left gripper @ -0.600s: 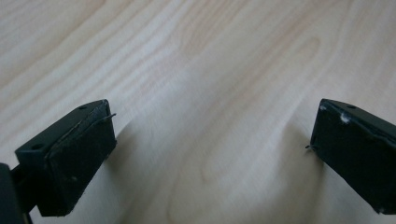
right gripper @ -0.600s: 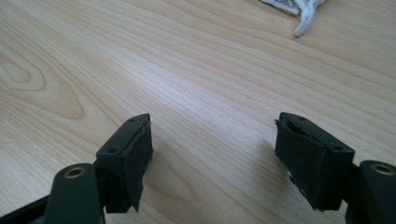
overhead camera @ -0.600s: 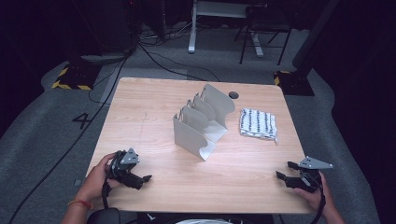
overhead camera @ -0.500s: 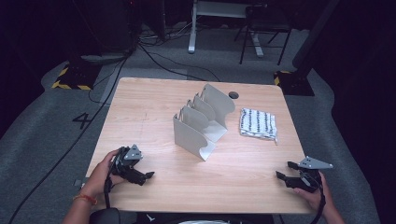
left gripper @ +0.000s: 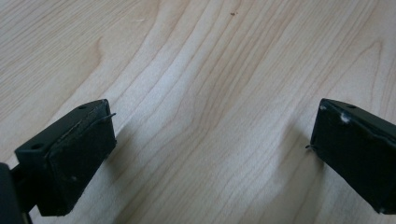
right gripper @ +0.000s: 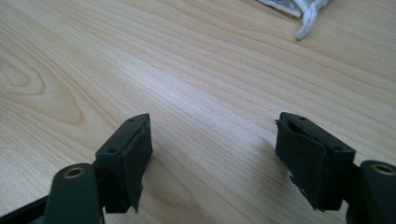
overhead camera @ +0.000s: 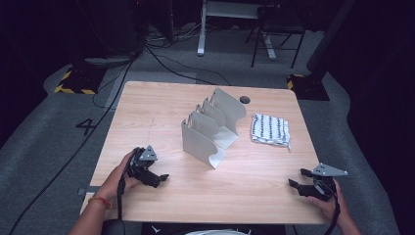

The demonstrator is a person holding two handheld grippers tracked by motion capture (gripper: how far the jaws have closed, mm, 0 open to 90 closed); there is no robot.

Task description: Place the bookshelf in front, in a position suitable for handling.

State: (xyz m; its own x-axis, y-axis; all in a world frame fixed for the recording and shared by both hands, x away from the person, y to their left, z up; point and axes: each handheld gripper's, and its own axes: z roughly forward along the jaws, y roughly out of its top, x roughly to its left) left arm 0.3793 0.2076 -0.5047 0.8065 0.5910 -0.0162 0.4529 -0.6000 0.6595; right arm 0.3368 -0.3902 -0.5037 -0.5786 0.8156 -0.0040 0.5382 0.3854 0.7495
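My left gripper rests low over the near left part of the wooden table, held by a hand, its jaws open with bare wood between them. My right gripper sits at the near right corner, jaws also open and empty. A grey metal file rack with several curved dividers stands in the middle of the table. To its right lies a folded black-and-white patterned cloth; its frayed edge peeks in at the top of the right gripper view.
A small dark round cap sits in the tabletop behind the rack. Cables run over the grey floor beyond the table, and a chair stands at the back.
My left gripper has shifted a little to the right and away from the near edge. The right gripper has stayed where it was.
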